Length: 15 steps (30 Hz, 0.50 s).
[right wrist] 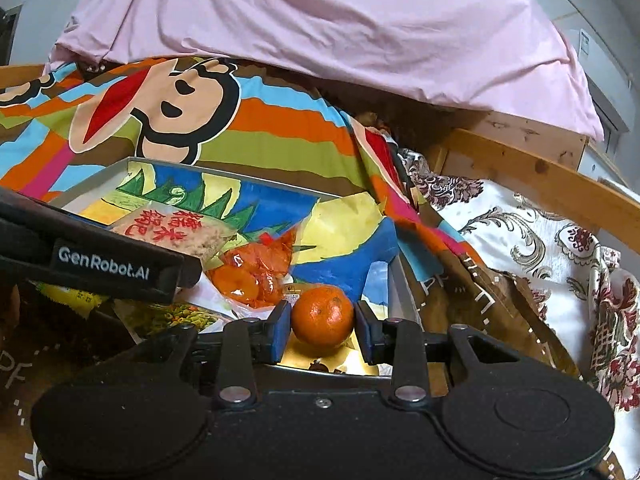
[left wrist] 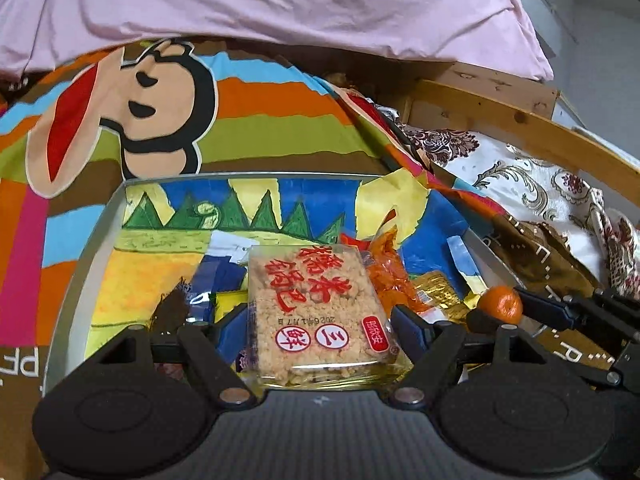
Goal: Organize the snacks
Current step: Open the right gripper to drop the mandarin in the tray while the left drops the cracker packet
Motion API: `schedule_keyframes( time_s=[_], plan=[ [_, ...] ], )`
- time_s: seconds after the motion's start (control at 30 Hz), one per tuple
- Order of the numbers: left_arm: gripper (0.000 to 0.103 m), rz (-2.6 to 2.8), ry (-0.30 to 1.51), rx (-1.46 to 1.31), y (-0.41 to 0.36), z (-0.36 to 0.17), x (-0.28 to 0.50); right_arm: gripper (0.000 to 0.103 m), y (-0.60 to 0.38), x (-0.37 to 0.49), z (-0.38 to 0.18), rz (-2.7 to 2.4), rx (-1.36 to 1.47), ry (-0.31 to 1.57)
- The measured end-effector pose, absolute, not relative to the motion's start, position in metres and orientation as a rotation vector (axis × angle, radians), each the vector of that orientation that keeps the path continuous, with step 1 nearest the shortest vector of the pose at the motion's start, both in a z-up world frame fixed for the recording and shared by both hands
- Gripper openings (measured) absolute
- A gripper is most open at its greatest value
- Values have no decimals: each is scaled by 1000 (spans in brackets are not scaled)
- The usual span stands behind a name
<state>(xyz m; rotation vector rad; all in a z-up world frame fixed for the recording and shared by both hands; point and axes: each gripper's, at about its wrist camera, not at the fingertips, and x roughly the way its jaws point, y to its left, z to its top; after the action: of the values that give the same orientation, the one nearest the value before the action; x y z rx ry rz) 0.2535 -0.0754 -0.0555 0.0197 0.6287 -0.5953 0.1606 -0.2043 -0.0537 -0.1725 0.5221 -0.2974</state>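
One rice-cracker packet (left wrist: 320, 312) sits lower centre in the left wrist view, gripped between the blue pads of the left gripper (left wrist: 320, 330), its long axis running up the frame and its print upside down. One mandarin (right wrist: 323, 314) sits lower centre in the right wrist view, clamped by the right gripper (right wrist: 323, 330). Both hang over one grey tray (left wrist: 100, 220) holding one orange snack bag (left wrist: 390, 276).

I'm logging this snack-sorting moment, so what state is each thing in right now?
Left gripper: closed on the clear-wrapped square rice cracker packet.
Right gripper: closed on the small round orange mandarin.
Grey-rimmed tray with a painted picture lining: open, holding loose snacks.
Orange translucent snack bag: sealed, lying in the tray.
Gold foil packet: lying flat in the tray.
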Motion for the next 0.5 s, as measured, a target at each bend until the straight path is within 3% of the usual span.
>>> schedule_keyframes(
  time_s=[0.03, 0.1, 0.33, 0.5],
  plan=[
    [79, -594, 635, 2, -74, -55, 255, 40, -205, 161, -53, -298, -175, 520],
    [80, -586, 647, -46, -68, -54, 258, 53, -206, 160, -52, -300, -171, 523],
    [84, -580, 688, -253, -44, -45, 263, 72, -210, 146, -31, -331, -131, 469],
    [94, -548, 593, -220, -35, -20, 241, 92, -212, 122, -1, -338, -70, 355]
  ],
)
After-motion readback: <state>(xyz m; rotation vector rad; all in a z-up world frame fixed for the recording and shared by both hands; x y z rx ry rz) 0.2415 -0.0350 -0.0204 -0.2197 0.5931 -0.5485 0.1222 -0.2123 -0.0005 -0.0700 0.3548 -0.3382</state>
